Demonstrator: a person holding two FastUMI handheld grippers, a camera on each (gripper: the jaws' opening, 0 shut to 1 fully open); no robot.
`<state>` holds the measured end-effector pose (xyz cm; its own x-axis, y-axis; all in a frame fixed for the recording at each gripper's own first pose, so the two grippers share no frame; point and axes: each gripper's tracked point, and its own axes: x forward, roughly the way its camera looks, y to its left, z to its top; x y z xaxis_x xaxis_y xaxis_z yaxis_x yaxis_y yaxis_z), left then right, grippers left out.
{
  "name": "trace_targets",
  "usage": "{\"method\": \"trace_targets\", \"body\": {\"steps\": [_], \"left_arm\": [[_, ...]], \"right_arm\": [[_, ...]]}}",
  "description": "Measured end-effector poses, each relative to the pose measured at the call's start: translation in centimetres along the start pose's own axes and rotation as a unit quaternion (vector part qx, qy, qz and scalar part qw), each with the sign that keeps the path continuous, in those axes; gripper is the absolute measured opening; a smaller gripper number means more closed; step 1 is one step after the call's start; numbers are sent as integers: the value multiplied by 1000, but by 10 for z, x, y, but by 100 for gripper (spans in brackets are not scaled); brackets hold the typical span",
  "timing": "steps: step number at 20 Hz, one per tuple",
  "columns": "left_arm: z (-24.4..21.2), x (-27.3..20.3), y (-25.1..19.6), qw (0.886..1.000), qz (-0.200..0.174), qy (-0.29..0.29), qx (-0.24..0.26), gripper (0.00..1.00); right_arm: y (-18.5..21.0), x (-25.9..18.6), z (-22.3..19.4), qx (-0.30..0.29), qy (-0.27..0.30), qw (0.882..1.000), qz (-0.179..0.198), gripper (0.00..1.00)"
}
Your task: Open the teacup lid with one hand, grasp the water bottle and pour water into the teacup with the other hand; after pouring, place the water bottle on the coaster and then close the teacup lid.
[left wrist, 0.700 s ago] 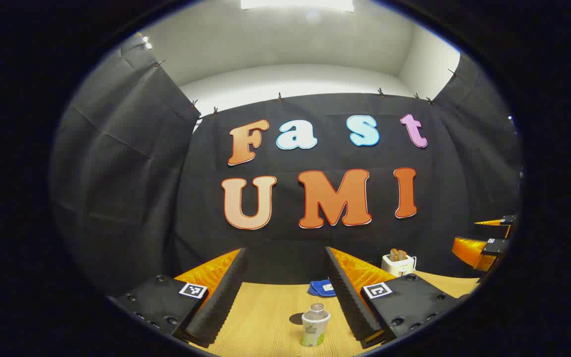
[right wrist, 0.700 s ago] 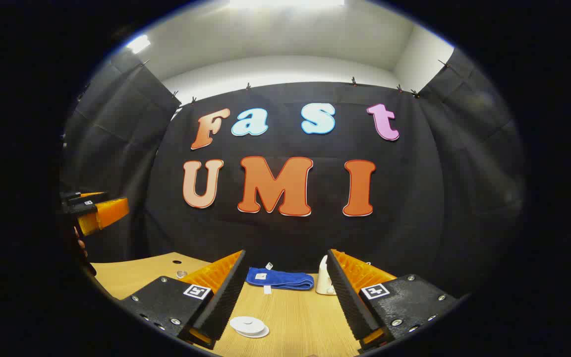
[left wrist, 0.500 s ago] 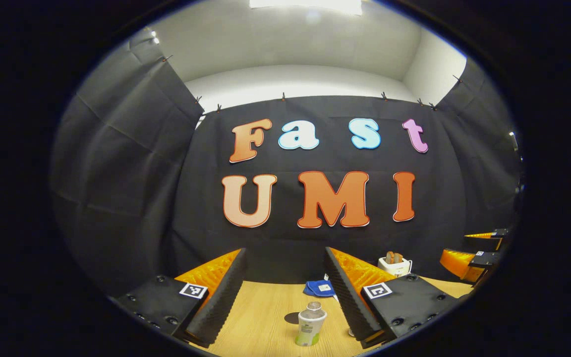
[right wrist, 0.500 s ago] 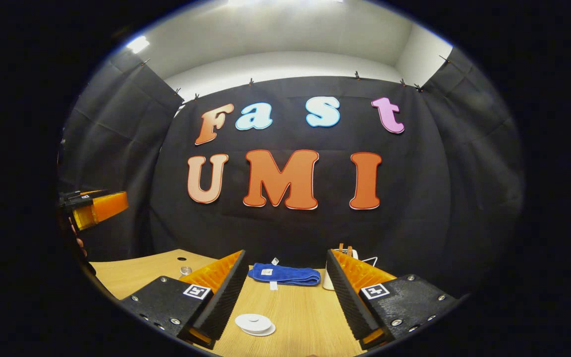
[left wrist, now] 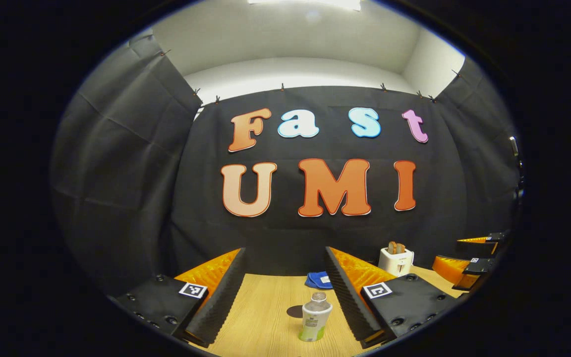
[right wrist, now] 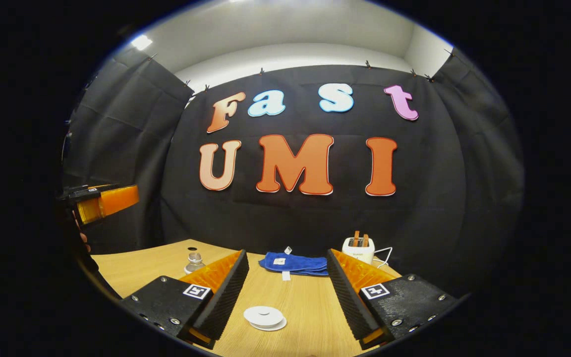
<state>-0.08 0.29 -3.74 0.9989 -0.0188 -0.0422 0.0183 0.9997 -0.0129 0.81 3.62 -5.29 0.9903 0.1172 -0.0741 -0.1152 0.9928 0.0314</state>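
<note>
With both grippers' fingers spread wide and empty, the left gripper (left wrist: 285, 292) should descend squarely over the small clear plastic water bottle (left wrist: 314, 322) standing just ahead, while the right gripper (right wrist: 285, 292) centres on the round white teacup lid (right wrist: 264, 316).

Left gripper (left wrist: 285, 292) and right gripper (right wrist: 285, 292) both level, jaws spread wide, nothing between them.
</note>
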Motion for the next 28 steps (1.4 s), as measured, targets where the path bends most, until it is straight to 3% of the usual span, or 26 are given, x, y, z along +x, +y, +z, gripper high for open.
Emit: {"method": "trace_targets", "body": {"steps": [5, 11, 18, 22, 27, 28], "left_arm": [[-6, -3, 6, 998, 10, -29, 50, 98], [-37, 7, 3, 999, -23, -13, 31, 100], [-88, 20, 12, 999, -31, 11, 43, 100], [-109, 30, 13, 998, -39, 29, 37, 100], [-135, 42, 19, 997, -31, 50, 46, 100], [-138, 44, 19, 997, -33, 54, 43, 99]], "right_arm": [[10, 8, -11, -7, 3, 1000, 13, 98], [24, 33, -56, -4, 39, 999, 29, 98], [42, 64, -123, 2, 95, 994, 48, 97], [36, 75, -155, -13, 124, 992, 33, 88], [42, 81, -191, -29, 164, 985, 46, 71], [43, 82, -197, -29, 173, 983, 47, 63]]}}
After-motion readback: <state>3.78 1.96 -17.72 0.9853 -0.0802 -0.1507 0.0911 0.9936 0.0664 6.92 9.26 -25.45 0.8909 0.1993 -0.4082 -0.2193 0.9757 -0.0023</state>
